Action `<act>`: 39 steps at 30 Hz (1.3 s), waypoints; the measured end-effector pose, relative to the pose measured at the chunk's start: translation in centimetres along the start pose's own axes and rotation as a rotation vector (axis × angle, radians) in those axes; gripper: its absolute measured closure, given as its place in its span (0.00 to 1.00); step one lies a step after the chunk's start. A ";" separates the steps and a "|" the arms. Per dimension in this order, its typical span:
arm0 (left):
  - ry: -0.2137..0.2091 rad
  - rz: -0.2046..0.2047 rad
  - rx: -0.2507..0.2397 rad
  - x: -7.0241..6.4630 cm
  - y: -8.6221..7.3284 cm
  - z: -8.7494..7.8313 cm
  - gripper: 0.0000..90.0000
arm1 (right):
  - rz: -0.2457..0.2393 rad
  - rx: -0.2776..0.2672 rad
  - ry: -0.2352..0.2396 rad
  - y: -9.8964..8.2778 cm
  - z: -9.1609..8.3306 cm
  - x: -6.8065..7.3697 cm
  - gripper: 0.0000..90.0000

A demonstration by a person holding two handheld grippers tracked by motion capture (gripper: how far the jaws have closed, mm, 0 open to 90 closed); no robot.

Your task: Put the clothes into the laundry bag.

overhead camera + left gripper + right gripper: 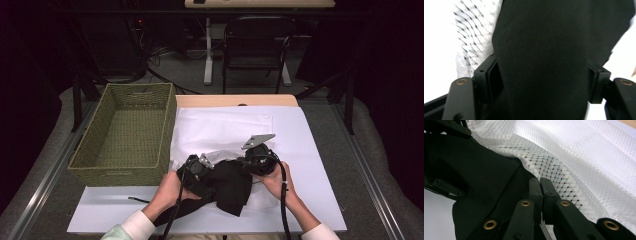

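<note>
The right tool (pixel 541 185) has its jaws pinched tight together right at the edge of the mesh bag (pixel 564 170), so I'd say it's gripping the bag's rim to keep the mouth held up. The left tool (pixel 544 82) stands wide, with the black cloth (pixel 544 50) running up between its pads; they don't seem to press on it, so it looks more like a loose straddle than a grip.

From above, both tools sit close together in the lower middle of the frame, left tool (pixel 194 172) and right tool (pixel 257 159), with the black cloth (pixel 230 182) bunched between them and the mesh bag (pixel 220 156) peeking out just behind. My guess is the cloth is being stuffed into the bag.

All that lies on white sheets (pixel 310 150) covering the bench (pixel 235 101). A green woven basket (pixel 125 170) sits at left, untouched.
</note>
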State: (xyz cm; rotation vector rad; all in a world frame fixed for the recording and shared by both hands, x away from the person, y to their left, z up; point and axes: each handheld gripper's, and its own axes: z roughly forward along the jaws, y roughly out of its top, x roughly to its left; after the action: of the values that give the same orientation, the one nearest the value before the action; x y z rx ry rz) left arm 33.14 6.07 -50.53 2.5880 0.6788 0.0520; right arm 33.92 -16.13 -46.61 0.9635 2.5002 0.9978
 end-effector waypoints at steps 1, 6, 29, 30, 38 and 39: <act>0.009 0.003 0.009 0.0 -0.1 0.3 0.31 | 0.002 0.001 0.000 0.0 0.0 0.0 0.98; -0.014 -0.035 -0.029 0.5 -0.5 0.3 0.57 | 0.000 0.004 -0.002 0.0 0.1 0.0 0.98; 0.102 -0.286 -0.160 0.8 1.0 0.4 0.66 | 0.005 -0.070 0.043 0.8 -1.5 0.9 0.98; 0.105 -0.294 -0.164 1.0 1.2 0.4 0.66 | 0.005 -0.070 0.043 0.8 -1.5 0.9 0.98; 0.095 -0.252 -0.150 1.1 0.7 0.3 0.46 | 0.025 -0.052 0.039 0.3 -1.3 0.3 0.98; 0.096 -0.237 -0.142 1.0 0.5 0.1 0.43 | 0.026 -0.050 0.039 0.3 -1.3 0.3 0.98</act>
State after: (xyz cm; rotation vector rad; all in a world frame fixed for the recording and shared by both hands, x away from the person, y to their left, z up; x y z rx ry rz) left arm 34.29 6.10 -50.44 2.3658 0.9756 0.1443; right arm 33.23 -16.43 -45.54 0.9728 2.4874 1.0926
